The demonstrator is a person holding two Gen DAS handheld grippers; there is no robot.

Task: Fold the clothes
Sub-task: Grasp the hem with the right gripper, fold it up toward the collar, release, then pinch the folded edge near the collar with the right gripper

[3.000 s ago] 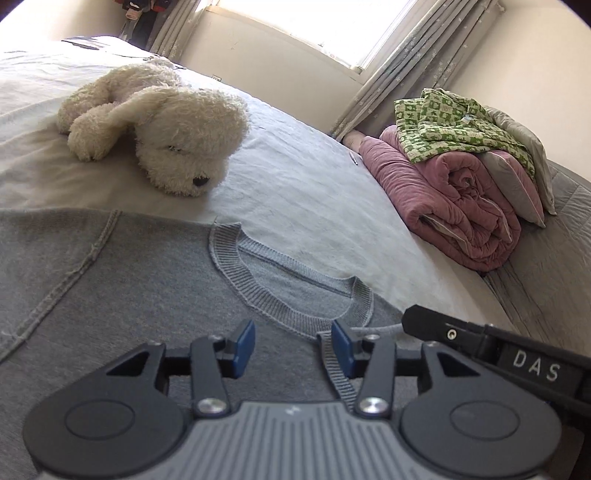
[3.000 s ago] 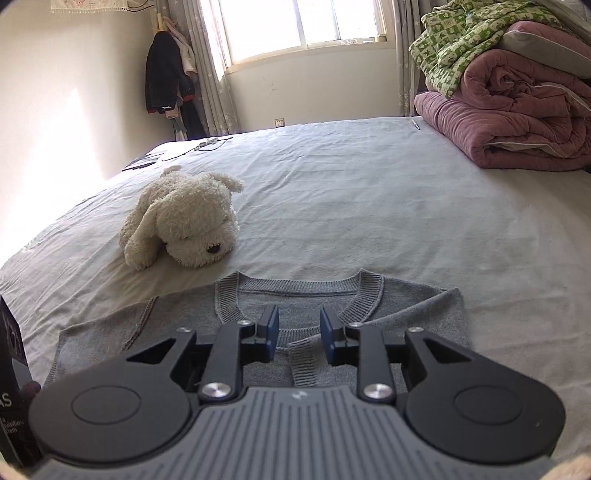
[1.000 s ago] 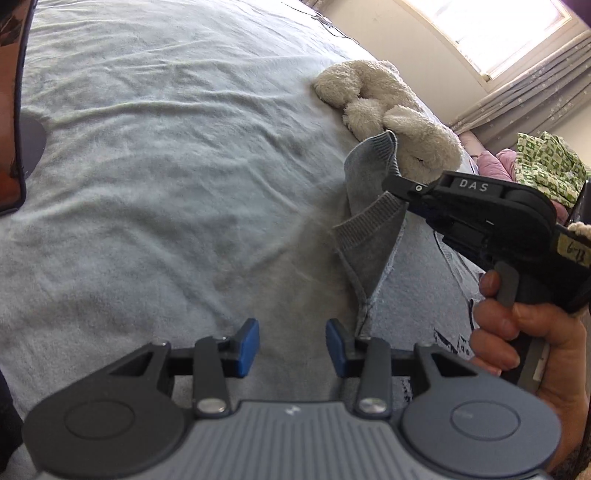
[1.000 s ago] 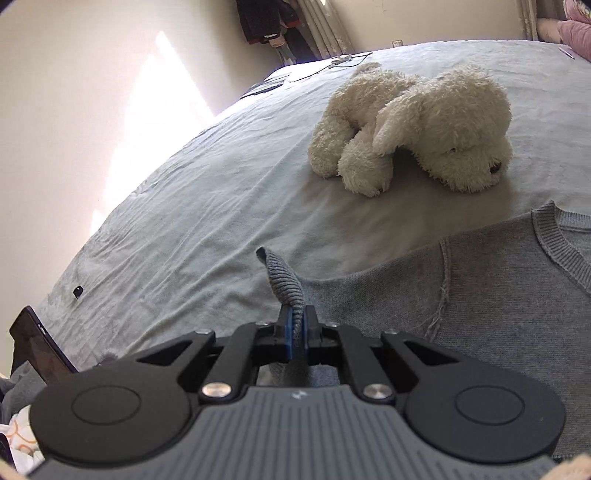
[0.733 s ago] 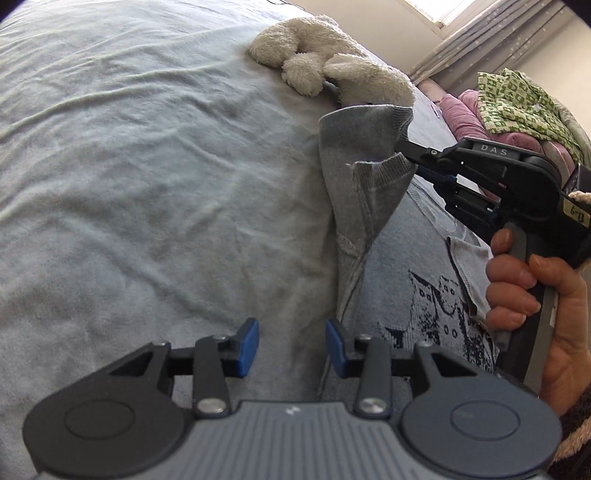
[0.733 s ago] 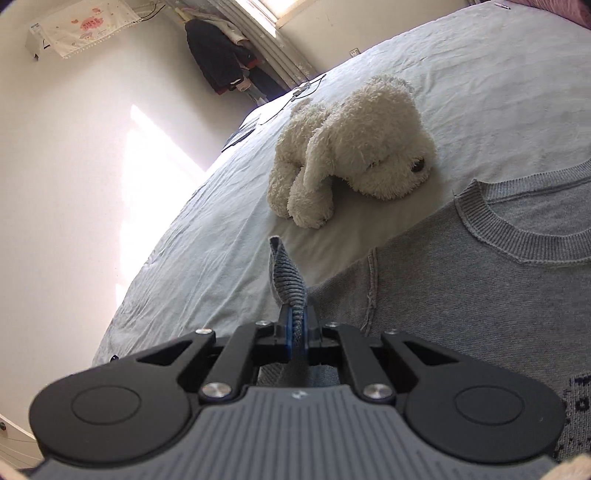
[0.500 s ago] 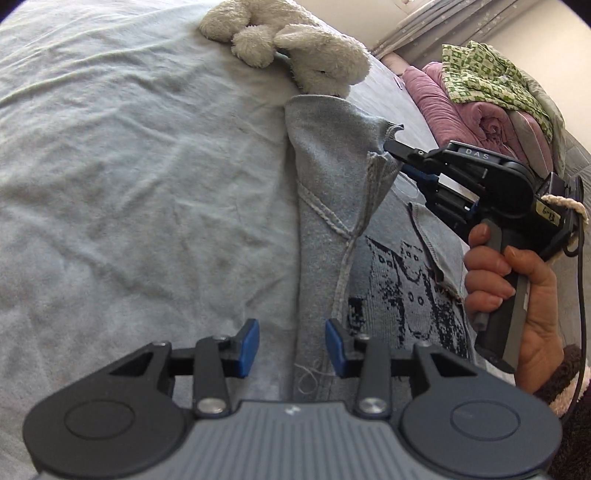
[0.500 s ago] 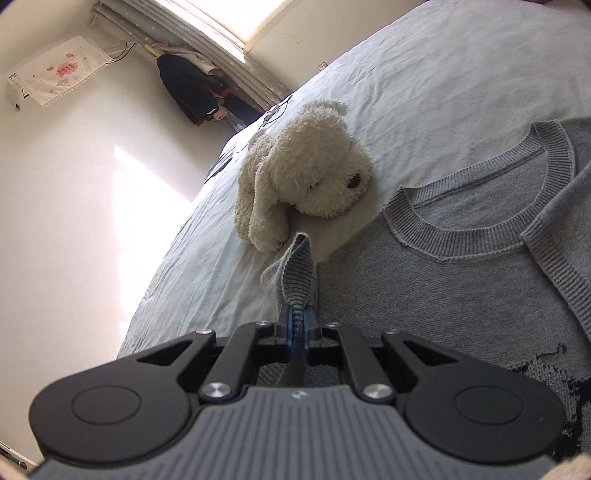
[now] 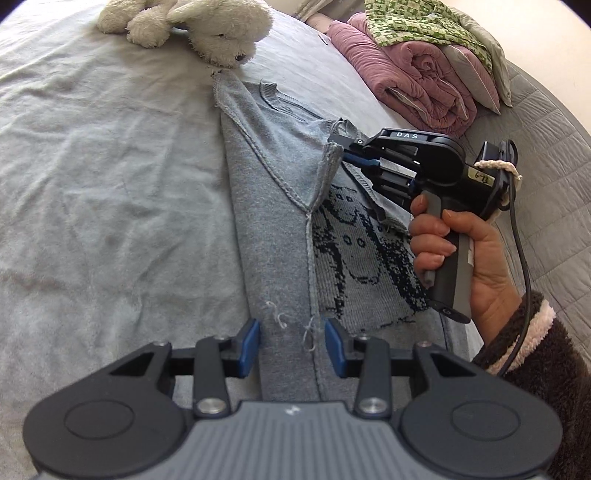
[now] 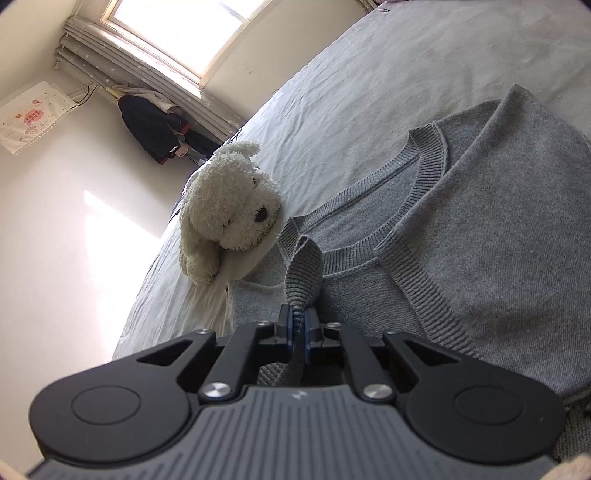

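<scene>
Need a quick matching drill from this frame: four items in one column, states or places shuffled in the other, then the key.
Items:
1. left gripper
2. right gripper
3. plush dog
4. green patterned cloth

States or places:
A. on top of the pink quilt
B. jaws shut on the sweater's ribbed cuff
C. jaws open over the sweater
D. lying on the bed sheet just beyond the sweater's collar

Pairs: 1-C, 2-B, 3-D, 4-A
</scene>
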